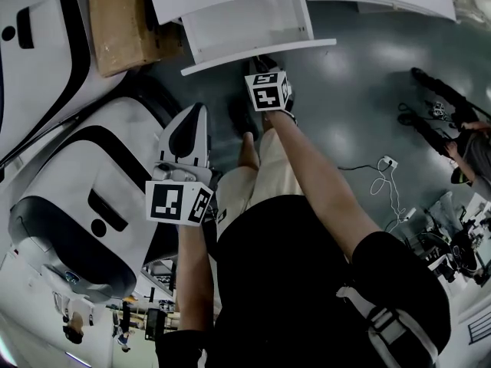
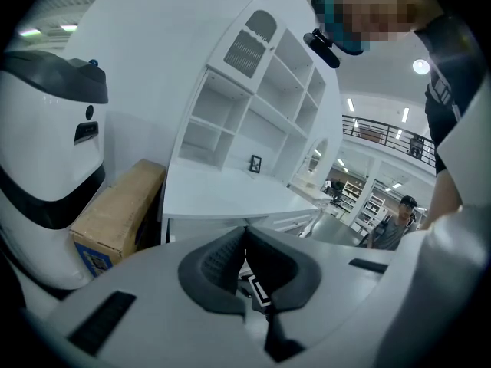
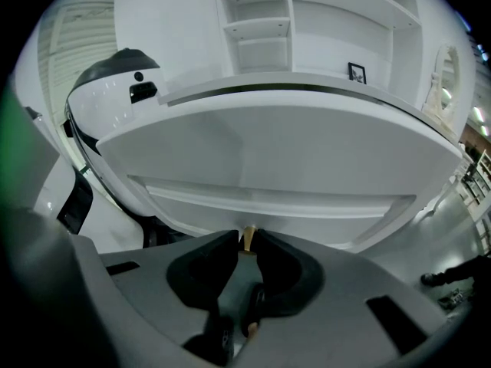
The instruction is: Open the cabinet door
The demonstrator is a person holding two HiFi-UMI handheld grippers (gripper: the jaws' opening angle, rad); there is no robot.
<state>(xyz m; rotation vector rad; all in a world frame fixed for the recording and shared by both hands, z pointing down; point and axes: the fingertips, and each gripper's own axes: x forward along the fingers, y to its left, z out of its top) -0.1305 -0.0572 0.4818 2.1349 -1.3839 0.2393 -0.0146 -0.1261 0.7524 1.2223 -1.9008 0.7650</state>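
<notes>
White cabinet (image 2: pixel 253 106) with open shelves rising above a curved worktop (image 2: pixel 222 198). Below the worktop's front edge, the cabinet door (image 3: pixel 284 159), white with a recessed panel, standing out past that edge over the grey floor (image 1: pixel 360 75) in the head view. Left of the cabinet, a rounded white machine (image 2: pixel 46 144) with black trim, and leaning against it a brown cardboard box (image 2: pixel 115 209). Left hand-held gripper (image 2: pixel 245 232) held back from the cabinet, jaws closed tip to tip with nothing between them. Right hand-held gripper (image 3: pixel 245 236) close up against the door, jaws drawn nearly together and pinching the small tan knob (image 3: pixel 247 241) at the door's near edge. Small dark picture frame (image 2: pixel 255 163) near the worktop's back edge, below the shelves.
</notes>
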